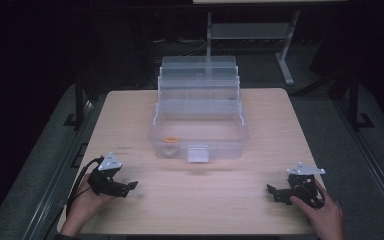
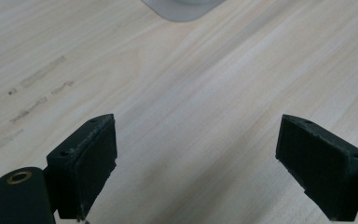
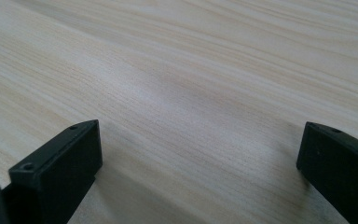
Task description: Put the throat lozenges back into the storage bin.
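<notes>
Clear tiered box (image 1: 199, 131) at table (image 1: 260, 200) centre, one o'clock of left gripper (image 1: 132, 185), eleven o'clock of right gripper (image 1: 270, 189), both spread wide, empty.

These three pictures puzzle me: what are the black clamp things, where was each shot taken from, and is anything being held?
No robot here: a person holds a hand tool in each hand. The top picture comes from a camera above the table, looking down. There you see the left tongs and the right tongs resting near the front edge. The other two pictures come from small cameras riding on each tool, looking along its black jaws: the left tongs and the right tongs. Both stand wide open with bare wood between them, so nothing is held. In the middle of the table stands a clear plastic box, opened out in stepped tiers, with a small orange thing inside.
</notes>
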A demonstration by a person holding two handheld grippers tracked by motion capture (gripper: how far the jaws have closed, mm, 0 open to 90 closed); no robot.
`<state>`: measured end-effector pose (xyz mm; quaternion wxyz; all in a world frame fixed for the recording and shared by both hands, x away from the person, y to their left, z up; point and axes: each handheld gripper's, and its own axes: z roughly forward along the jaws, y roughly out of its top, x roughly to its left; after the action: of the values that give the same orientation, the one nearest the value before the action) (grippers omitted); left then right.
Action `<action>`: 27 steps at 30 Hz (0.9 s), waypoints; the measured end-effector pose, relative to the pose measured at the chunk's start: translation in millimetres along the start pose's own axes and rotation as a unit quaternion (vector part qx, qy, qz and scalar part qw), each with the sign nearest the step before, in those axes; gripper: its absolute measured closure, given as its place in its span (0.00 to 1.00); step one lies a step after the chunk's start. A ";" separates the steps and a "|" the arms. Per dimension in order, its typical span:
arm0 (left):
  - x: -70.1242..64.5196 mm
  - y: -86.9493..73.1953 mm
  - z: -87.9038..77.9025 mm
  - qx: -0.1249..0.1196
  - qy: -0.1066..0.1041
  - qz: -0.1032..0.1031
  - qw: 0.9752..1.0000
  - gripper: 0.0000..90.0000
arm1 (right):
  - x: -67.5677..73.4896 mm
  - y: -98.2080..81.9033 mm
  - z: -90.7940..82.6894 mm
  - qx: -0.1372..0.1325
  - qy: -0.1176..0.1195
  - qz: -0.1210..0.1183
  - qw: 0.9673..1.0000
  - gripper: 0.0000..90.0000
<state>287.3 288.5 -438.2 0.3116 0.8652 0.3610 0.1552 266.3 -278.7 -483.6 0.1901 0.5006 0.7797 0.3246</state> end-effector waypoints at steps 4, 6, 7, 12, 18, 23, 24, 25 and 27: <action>-3.6 -4.6 2.5 0.003 0.001 0.002 1.000 0.13 | 0.0 0.0 0.0 0.000 0.000 0.000 1.000 0.00; -5.4 -6.7 4.0 0.004 -0.001 0.004 1.000 0.13 | 0.0 0.0 0.0 0.000 0.000 0.000 1.000 0.00; -6.4 -7.7 4.6 0.005 -0.003 0.004 1.000 0.13 | 0.0 0.0 0.0 0.000 0.000 0.000 1.000 0.00; -10.4 -15.0 9.0 0.009 -0.002 0.002 1.000 0.13 | 0.0 0.0 0.0 0.000 0.000 0.000 1.000 0.00; -12.0 -23.4 10.1 0.012 -0.005 -0.003 1.000 0.13 | 0.0 0.0 0.0 0.000 0.000 0.000 1.000 0.00; -13.1 -28.1 9.9 0.008 -0.005 -0.004 1.000 0.13 | 0.0 0.0 0.0 0.000 0.000 0.000 1.000 0.00; -13.1 -29.1 9.7 0.005 -0.005 -0.005 1.000 0.13 | 0.0 0.0 0.0 0.000 0.000 0.000 1.000 0.00; -12.9 -29.8 9.6 0.003 -0.005 -0.006 1.000 0.13 | 0.0 0.0 0.0 0.000 0.000 0.000 1.000 0.00; -13.1 -31.4 9.5 -0.001 -0.006 -0.009 1.000 0.12 | 0.0 0.0 0.0 0.000 0.000 0.000 1.000 0.00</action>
<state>266.3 292.1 -466.4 0.3159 0.8628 0.3662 0.1472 266.2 -278.7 -483.6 0.1901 0.5006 0.7797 0.3247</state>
